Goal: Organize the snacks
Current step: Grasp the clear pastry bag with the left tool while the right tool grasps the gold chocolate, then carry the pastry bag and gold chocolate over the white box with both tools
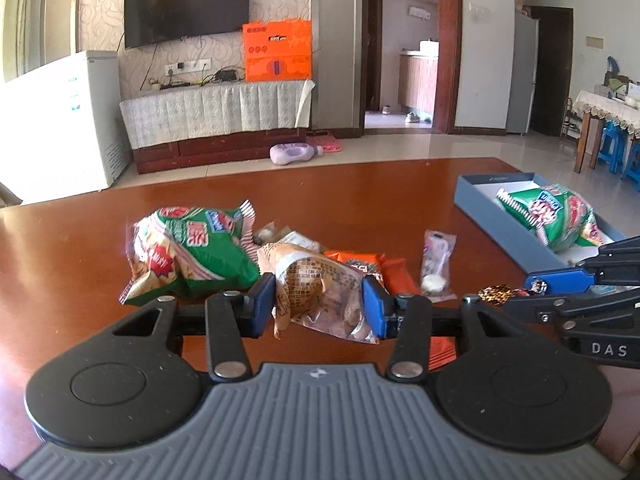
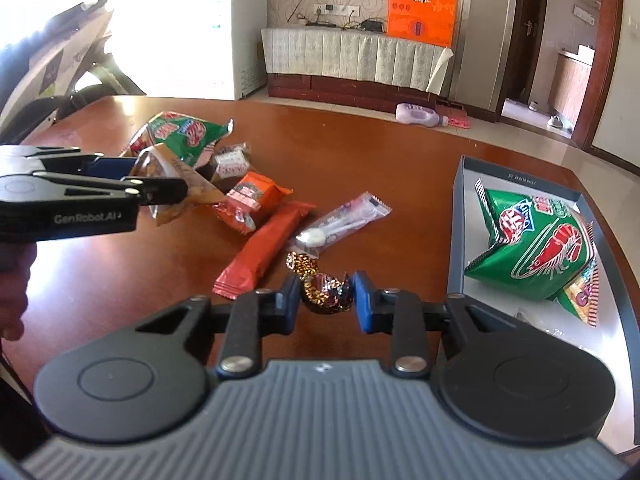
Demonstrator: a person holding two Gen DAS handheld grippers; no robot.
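Note:
My left gripper (image 1: 319, 304) is shut on a clear-and-tan snack packet (image 1: 316, 288), which also shows in the right wrist view (image 2: 176, 178). My right gripper (image 2: 326, 294) is shut on a leopard-print foil candy (image 2: 326, 290), seen from the left as well (image 1: 496, 294). A blue box (image 2: 460, 216) on the right holds a green shrimp-chip bag (image 2: 536, 248). On the brown table (image 2: 360, 152) lie another green chip bag (image 1: 188, 256), an orange packet (image 2: 252, 200), a red bar (image 2: 264, 248) and a clear lollipop wrapper (image 2: 340, 224).
A small dark brownie packet (image 2: 230, 162) lies behind the orange one. Beyond the table stand a white freezer (image 1: 60, 120), a TV cabinet (image 1: 216, 112) with an orange box (image 1: 278, 50), and a purple bottle (image 1: 294, 153) on the floor.

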